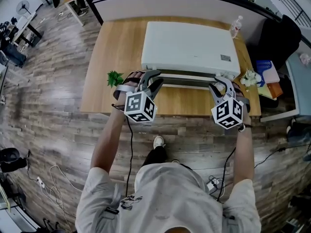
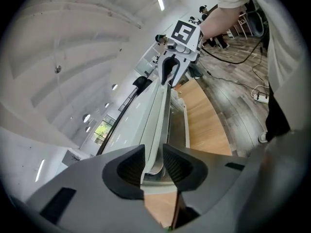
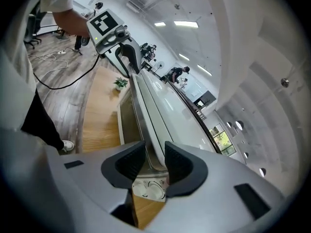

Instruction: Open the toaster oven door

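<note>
Wooden tabletop point(image 1: 112, 57): carries a white toaster oven point(image 1: 189, 45), set centrally, its front toward the person. Door handle point(image 1: 187, 74): long bar across the oven's front. Left hand-held gripper point(image 1: 151, 81) and right hand-held gripper point(image 1: 219, 85): each released, jaws apart astride one handle end. Small green plant point(image 1: 114, 77): beside the left hand-held gripper.
</note>
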`<action>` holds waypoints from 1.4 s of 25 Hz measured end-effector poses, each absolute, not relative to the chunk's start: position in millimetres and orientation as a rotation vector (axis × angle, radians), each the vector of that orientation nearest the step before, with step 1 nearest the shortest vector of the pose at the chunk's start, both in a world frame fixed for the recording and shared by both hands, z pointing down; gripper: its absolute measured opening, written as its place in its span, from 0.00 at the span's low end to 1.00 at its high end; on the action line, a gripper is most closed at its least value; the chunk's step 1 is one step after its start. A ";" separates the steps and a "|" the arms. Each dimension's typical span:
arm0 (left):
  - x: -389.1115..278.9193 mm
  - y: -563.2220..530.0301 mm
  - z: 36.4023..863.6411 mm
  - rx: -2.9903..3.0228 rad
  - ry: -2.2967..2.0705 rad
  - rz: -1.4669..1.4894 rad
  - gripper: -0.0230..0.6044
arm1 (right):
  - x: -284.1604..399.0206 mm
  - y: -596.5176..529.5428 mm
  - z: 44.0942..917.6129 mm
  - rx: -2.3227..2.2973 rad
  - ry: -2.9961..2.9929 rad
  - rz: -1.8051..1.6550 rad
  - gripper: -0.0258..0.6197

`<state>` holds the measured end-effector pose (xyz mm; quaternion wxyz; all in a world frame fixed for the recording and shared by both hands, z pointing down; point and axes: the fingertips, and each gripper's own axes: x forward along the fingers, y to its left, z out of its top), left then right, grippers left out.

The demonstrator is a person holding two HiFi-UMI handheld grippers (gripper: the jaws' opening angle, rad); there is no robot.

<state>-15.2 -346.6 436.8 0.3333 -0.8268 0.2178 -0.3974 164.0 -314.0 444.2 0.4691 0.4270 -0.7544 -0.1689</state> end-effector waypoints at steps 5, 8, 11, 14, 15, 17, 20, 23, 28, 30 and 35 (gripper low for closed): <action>-12.1 -351.0 452.1 -2.098 0.473 -1.171 0.24 | 160.6 -321.3 453.2 0.936 -1.830 -0.380 0.26; -11.2 -352.7 453.9 -2.083 0.466 -1.191 0.23 | 160.5 -322.6 454.5 0.914 -1.824 -0.364 0.25; -11.2 -353.5 454.2 -2.085 0.474 -1.206 0.23 | 160.4 -323.6 455.1 0.923 -1.824 -0.362 0.25; -11.0 -352.0 454.7 -2.074 0.475 -1.225 0.22 | 160.3 -322.0 455.2 0.919 -1.814 -0.362 0.24; -11.3 -351.4 454.6 -2.072 0.475 -1.230 0.22 | 159.8 -321.3 455.0 0.917 -1.812 -0.363 0.24; -11.8 -350.3 454.5 -2.074 0.479 -1.236 0.22 | 159.2 -320.1 455.1 0.914 -1.808 -0.365 0.24; -12.0 -347.9 455.4 -2.083 0.493 -1.239 0.22 | 159.3 -317.7 456.2 0.915 -1.811 -0.368 0.23; -12.5 -343.1 457.2 -2.083 0.505 -1.247 0.22 | 158.3 -312.4 457.8 0.917 -1.813 -0.372 0.23; -15.2 -333.0 460.1 -2.073 0.516 -1.273 0.22 | 155.5 -301.9 460.5 0.919 -1.810 -0.393 0.23; -16.0 -328.9 461.8 -2.071 0.525 -1.286 0.21 | 154.8 -298.0 462.2 0.916 -1.807 -0.402 0.23; -16.5 -316.9 469.7 -2.049 0.528 -1.335 0.21 | 153.2 -285.2 469.5 0.899 -1.805 -0.414 0.22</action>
